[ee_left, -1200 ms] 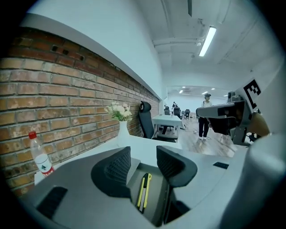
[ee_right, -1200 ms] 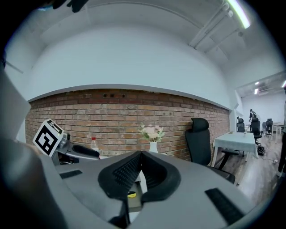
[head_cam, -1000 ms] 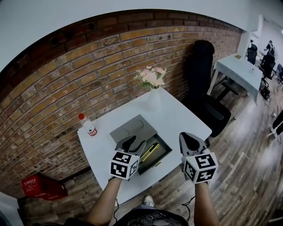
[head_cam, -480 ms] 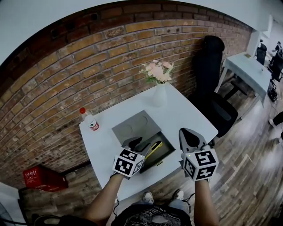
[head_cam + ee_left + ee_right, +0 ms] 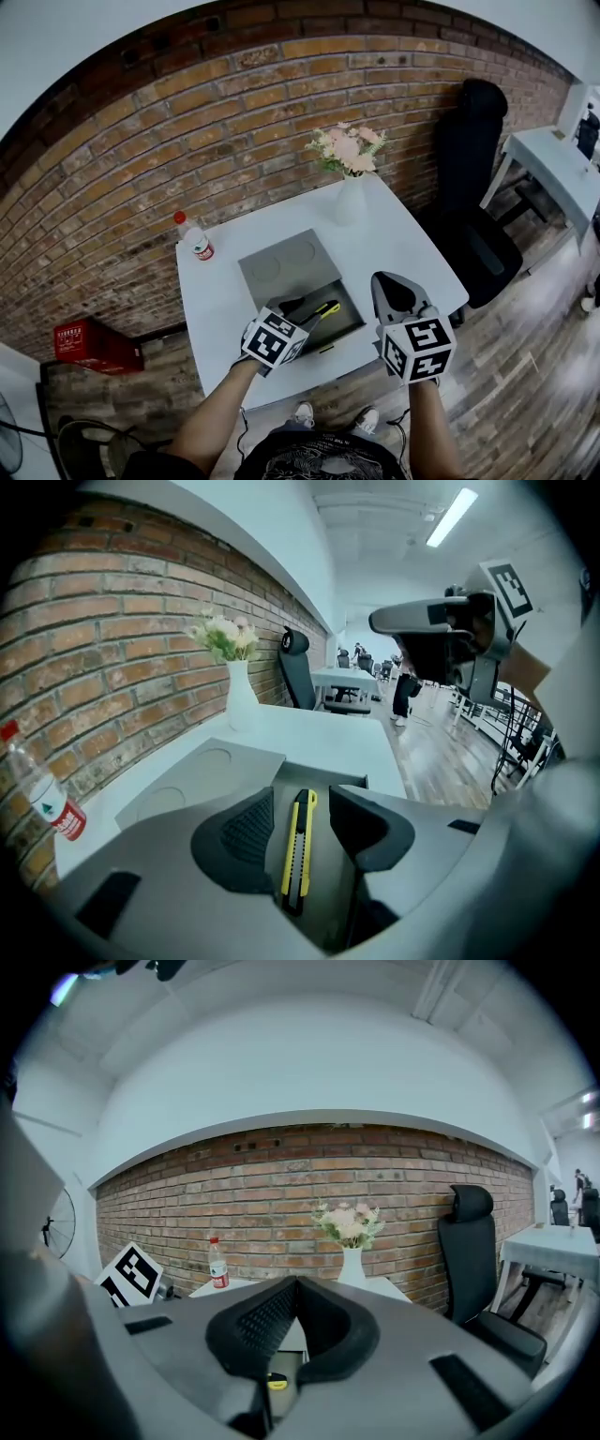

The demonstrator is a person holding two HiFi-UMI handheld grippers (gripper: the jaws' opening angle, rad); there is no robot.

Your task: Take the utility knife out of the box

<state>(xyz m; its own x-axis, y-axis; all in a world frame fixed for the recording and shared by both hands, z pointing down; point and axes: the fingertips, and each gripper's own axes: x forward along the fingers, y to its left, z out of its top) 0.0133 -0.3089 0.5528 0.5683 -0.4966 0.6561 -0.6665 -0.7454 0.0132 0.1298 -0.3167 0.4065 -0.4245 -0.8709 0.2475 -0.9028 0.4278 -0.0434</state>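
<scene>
The utility knife (image 5: 298, 847) is yellow and black, its box (image 5: 347, 323) grey. The table (image 5: 398, 248) is white, and the wall (image 5: 141, 159) is red-brown brick.

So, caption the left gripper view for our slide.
Open left gripper aimed at the yellow knife in the box.

This place looks like an open office. Beside the small white table (image 5: 398, 239) stands a black swivel chair (image 5: 473, 150) with a headrest. Further white desks (image 5: 553, 164) with more dark chairs follow down the long room, under strip lamps (image 5: 453, 516) fixed on the white ceiling. The floor (image 5: 534, 366) is of wooden planks, one wall (image 5: 281, 94) is of bare red brick, and a white vase (image 5: 349, 199) with pale flowers gives it a tidy, decorated look rather than an industrial one.
</scene>
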